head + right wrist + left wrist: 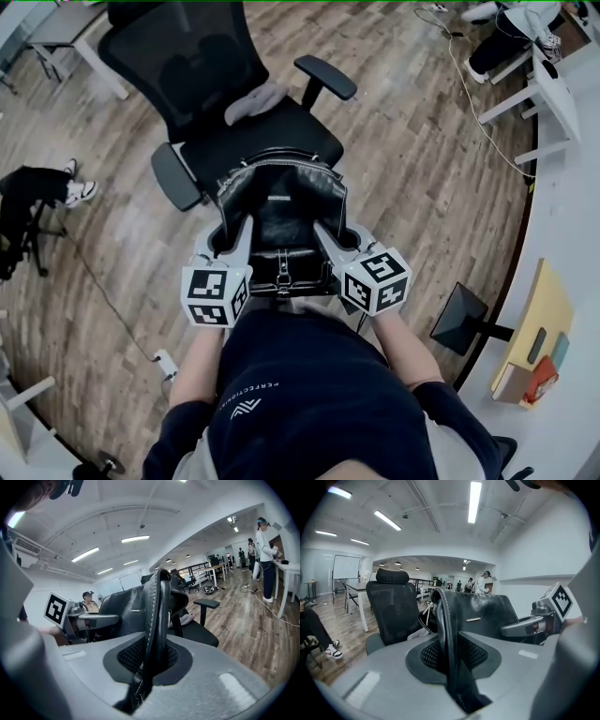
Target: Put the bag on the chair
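A black leather bag [281, 202] hangs open-topped between my two grippers, just in front of a black office chair [272, 141]. My left gripper [236, 234] is shut on the bag's left strap [446, 634], which runs up between its pads. On the other side, my right gripper [330, 234] is shut on the right strap [157, 616]. In the left gripper view the bag's side [487, 616] hides part of the chair's back [393, 606]. The bag's bottom hangs level with the seat's front edge; I cannot tell whether it touches.
A pale cloth [255, 98] lies at the back of the chair seat. The chair's armrests [325, 75] stand on both sides. A white desk [562, 234] with books [534, 347] curves along the right. A seated person's legs [37, 187] are at the left.
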A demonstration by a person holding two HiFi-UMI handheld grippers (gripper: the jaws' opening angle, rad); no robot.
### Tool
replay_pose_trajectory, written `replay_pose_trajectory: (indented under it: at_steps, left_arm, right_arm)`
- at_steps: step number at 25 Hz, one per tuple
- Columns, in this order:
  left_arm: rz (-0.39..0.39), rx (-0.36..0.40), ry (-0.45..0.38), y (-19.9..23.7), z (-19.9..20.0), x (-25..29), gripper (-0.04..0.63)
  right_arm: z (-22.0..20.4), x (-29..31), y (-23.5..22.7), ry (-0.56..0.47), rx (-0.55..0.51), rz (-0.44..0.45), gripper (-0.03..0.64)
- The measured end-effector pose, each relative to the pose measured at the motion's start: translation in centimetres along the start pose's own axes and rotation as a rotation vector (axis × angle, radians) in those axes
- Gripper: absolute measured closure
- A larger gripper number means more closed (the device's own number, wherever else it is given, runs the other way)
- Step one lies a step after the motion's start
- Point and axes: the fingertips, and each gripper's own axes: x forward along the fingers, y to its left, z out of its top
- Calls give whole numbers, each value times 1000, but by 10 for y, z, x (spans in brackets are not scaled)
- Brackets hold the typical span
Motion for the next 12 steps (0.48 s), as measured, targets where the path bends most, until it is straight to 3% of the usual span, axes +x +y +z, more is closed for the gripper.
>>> replay_pose_trajectory:
  at_steps: [12]
  left_arm:
    - [-63, -12, 74, 61, 13, 111, 495]
  right_arm:
    - [26, 89, -68, 26, 67, -88, 589]
